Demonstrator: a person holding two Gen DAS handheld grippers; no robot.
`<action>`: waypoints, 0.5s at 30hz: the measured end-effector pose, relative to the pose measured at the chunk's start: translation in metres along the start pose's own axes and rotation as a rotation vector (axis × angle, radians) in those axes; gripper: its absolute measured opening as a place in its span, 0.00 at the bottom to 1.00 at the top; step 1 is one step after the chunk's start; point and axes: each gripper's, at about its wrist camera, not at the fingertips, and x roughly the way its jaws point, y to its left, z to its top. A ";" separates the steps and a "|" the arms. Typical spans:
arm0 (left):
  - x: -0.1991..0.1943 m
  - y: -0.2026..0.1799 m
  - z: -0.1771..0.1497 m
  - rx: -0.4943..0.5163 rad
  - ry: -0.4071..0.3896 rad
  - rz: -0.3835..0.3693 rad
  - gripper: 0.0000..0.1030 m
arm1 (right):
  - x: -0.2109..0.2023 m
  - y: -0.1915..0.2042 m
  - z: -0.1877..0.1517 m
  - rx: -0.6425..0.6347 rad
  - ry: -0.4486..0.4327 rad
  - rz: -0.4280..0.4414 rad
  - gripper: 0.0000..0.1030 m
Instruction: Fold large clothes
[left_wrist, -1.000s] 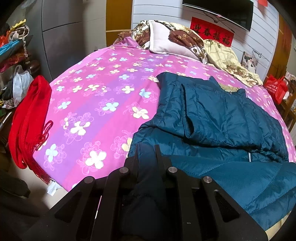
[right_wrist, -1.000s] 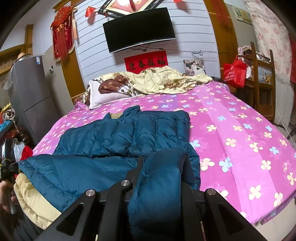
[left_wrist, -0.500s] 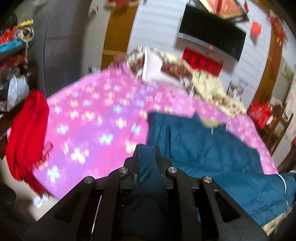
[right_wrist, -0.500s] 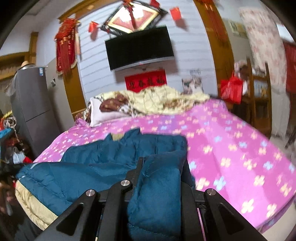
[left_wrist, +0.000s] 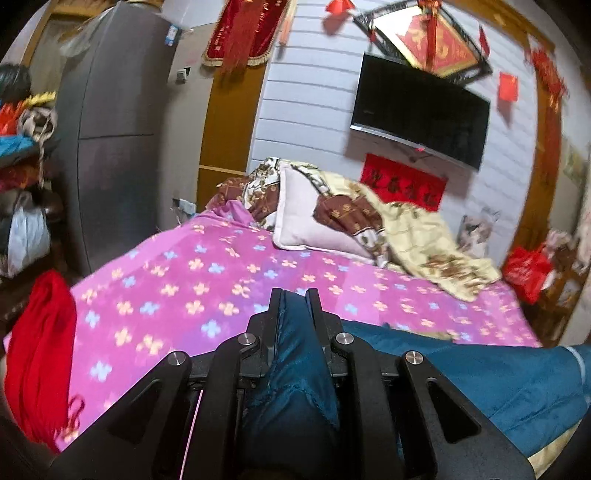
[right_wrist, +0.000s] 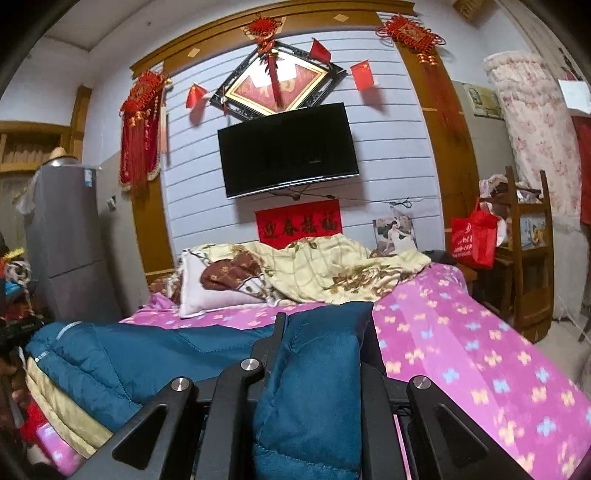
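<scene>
Both grippers had gone up since a moment before, and the blue puffy jacket (right_wrist: 155, 354) had come up with them, so much less of it lay spread on the bed (left_wrist: 207, 280) than a second earlier.

One landmark helps here: the white pillow (left_wrist: 306, 221) at the head of the bed. The jacket hung at the far end from that pillow, near the foot of the bed, lifted between the two tools. Its pale yellow lining (right_wrist: 62, 402) showed underneath on the left side.

The left gripper (left_wrist: 294, 295) had its fingers squeezed almost together, with a thin bit of jacket edge pinched between them. The right gripper (right_wrist: 325, 314) was squeezed too, but its fingers stood wider apart, because a fat, thick bunch of the jacket was stuffed in there.

I think each tool held one corner so the jacket would stretch out flat between them. Lifting it high probably let the loose part swing clear, ready to be laid over toward the pillow for a fold.

A red scarf (left_wrist: 40, 350) hung off the side of the bed, far from the pillow, and was not touched.
</scene>
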 end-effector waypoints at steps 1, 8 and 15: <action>0.020 -0.008 0.001 0.021 0.011 0.016 0.10 | 0.024 -0.005 0.000 0.015 0.019 -0.008 0.09; 0.147 -0.033 -0.034 0.041 0.190 0.088 0.10 | 0.124 -0.034 -0.034 0.160 0.140 -0.064 0.09; 0.197 -0.037 -0.068 0.042 0.260 0.101 0.10 | 0.182 -0.057 -0.072 0.246 0.238 -0.060 0.09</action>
